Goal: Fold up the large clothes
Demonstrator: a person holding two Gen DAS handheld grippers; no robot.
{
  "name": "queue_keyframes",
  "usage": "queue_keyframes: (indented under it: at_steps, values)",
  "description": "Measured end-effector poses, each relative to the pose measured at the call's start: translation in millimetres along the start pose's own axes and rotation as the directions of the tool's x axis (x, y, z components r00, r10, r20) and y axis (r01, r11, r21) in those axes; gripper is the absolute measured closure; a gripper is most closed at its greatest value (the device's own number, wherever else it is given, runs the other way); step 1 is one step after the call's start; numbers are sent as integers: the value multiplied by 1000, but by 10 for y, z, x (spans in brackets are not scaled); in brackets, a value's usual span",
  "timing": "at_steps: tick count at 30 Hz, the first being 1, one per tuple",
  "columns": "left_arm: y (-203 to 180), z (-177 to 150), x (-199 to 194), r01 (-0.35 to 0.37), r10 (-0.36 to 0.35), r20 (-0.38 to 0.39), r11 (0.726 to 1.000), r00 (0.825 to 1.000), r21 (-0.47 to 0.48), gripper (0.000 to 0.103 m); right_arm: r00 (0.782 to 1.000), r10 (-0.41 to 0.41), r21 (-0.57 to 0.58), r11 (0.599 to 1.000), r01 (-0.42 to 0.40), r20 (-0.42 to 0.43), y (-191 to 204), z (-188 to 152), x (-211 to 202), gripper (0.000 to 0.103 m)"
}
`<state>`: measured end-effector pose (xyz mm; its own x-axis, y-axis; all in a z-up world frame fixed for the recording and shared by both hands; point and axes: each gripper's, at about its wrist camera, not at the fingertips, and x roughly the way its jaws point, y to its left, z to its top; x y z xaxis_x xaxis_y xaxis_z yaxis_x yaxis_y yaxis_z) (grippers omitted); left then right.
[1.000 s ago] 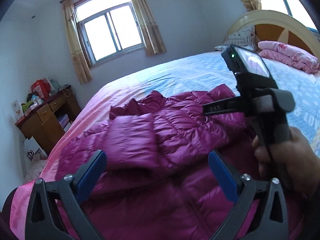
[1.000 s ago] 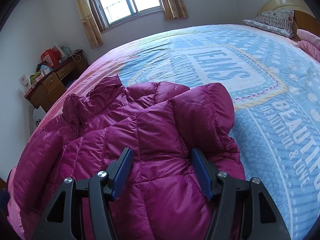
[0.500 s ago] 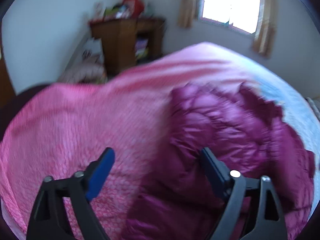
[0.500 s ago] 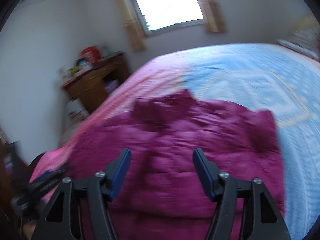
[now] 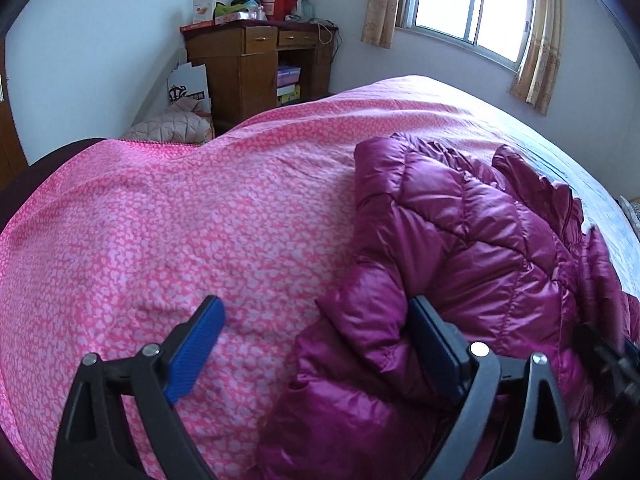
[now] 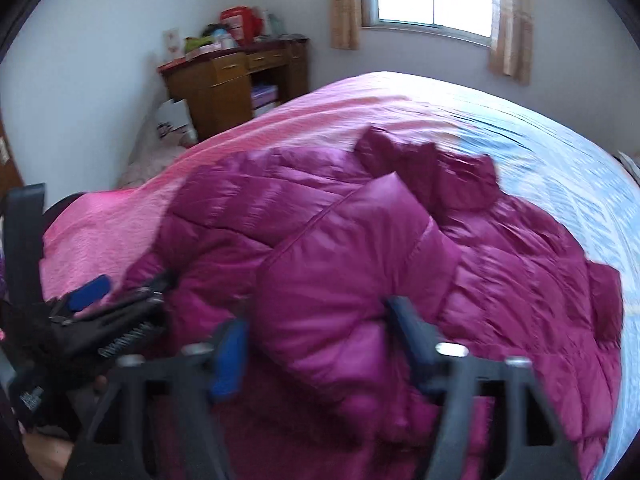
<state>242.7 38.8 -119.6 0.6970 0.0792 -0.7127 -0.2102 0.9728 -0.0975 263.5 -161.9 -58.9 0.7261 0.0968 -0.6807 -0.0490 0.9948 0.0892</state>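
A purple quilted down jacket (image 5: pixel 460 240) lies crumpled on the bed, partly folded over itself. My left gripper (image 5: pixel 316 344) straddles its left edge. One pad hovers over the pink bedspread (image 5: pixel 180 220), the other leans on the jacket, and the jaws are wide and opening. In the right wrist view my right gripper (image 6: pixel 320 344) is closing on a puffy fold of the jacket (image 6: pixel 360 248), which fills the gap between the pads. The left gripper (image 6: pixel 92 292) shows at that view's left edge.
The bed cover turns from pink to light blue (image 6: pixel 560 160) toward the right. A wooden desk (image 5: pixel 248 68) piled with boxes stands in the corner past the bed's edge. Bags and a quilted bundle (image 5: pixel 176 124) lie on the floor beside it. A curtained window (image 5: pixel 472 8) is behind.
Both views have swung left toward the desk corner. The left gripper went from above the jacket's middle to its left edge. The right jaws narrowed around a fold.
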Motion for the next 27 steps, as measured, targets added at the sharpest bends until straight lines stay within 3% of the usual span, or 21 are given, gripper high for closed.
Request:
queue_keyframes:
  at_steps: [4, 7, 10, 13, 15, 17, 20, 23, 27]
  values:
    - [36, 53, 72, 3, -3, -2, 1000, 1000, -1, 6, 996, 51, 266, 962, -68, 72, -619, -167, -304, 62]
    - [30, 60, 70, -1, 1, -3, 1000, 1000, 3, 4, 995, 64, 450, 889, -90, 73, -1080, -478, -386, 62]
    - [28, 63, 71, -5, 5, -6, 1000, 1000, 7, 3, 985, 144, 545, 821, -171, 93, -1345, -746, -448, 62]
    - [18, 67, 90, -8, 8, -8, 1000, 1000, 11, 1, 995, 78, 530, 842, -102, 67, -1348, -753, -611, 62]
    - [14, 64, 91, -14, 14, -8, 1000, 1000, 15, 1, 994, -10, 517, 855, -47, 107, -1354, -631, -777, 62]
    - [-2, 63, 96, -23, 23, -8, 1000, 1000, 19, 1, 984, -46, 431, 902, -34, 174, -1212, -402, -926, 62]
    - [-9, 64, 103, -32, 32, -9, 999, 999, 23, 0, 982, -52, 283, 959, -2, 184, -956, -114, -912, 62]
    - [-6, 62, 105, -29, 29, -6, 999, 1000, 22, 0, 994, -11, 183, 983, -10, 112, -811, 46, -614, 62]
    - [-8, 62, 107, -27, 27, -6, 999, 1000, 24, 0, 999, -28, 187, 982, 33, -30, -858, -109, -105, 62]
